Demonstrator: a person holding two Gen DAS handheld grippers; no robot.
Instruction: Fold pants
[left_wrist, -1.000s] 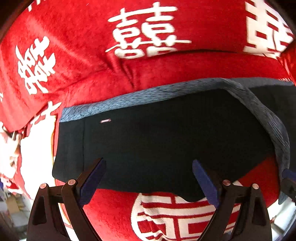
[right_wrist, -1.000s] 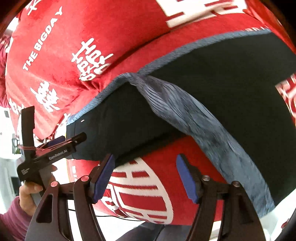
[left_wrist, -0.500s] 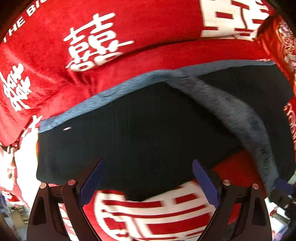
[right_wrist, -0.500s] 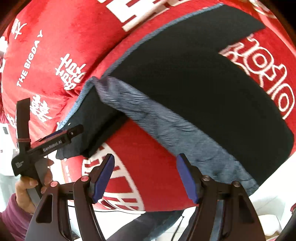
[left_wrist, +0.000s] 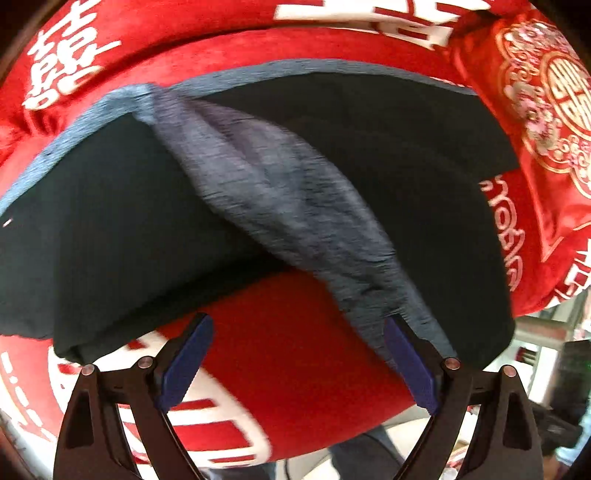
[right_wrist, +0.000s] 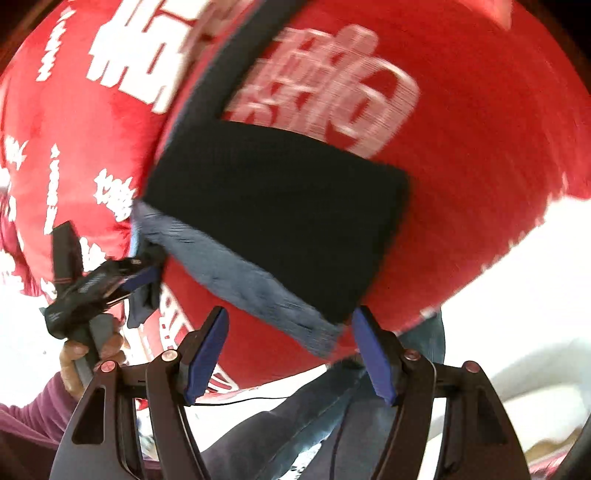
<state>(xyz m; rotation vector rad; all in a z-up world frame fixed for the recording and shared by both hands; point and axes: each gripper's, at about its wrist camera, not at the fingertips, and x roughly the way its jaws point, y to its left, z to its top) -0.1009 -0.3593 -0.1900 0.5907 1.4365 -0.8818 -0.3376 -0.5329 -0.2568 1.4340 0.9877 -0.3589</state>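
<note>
Black knit pants (left_wrist: 140, 236) with a grey-blue waistband (left_wrist: 295, 206) lay spread on a red plush cover (left_wrist: 303, 373) printed with white characters; what the cover rested on could not be told; one leg ran toward the cover's left edge, the other toward the right in the left wrist view; the turned-out waistband crossed diagonally between them, its lower end near the cover's near edge; a red and gold embroidered cushion (left_wrist: 546, 96) sat at the far right corner, touching the pants' far side.

Left tool (left_wrist: 295, 358): jaws wide, nothing between them; blue pads (left_wrist: 184, 365) above the bare red cover just short of the pants' near edge; the right-hand pad met the waistband's lower tip in the picture, contact not certain.

Right tool (right_wrist: 291, 350): jaws wide, nothing gripped; the end corner of the black leg (right_wrist: 280, 218) and the grey band's tip lay just ahead of the pads, at the cover's near edge.

In the right wrist view: the left tool seen at left, held by a hand (right_wrist: 85, 358) in a purple sleeve (right_wrist: 33, 417); blurred.
</note>
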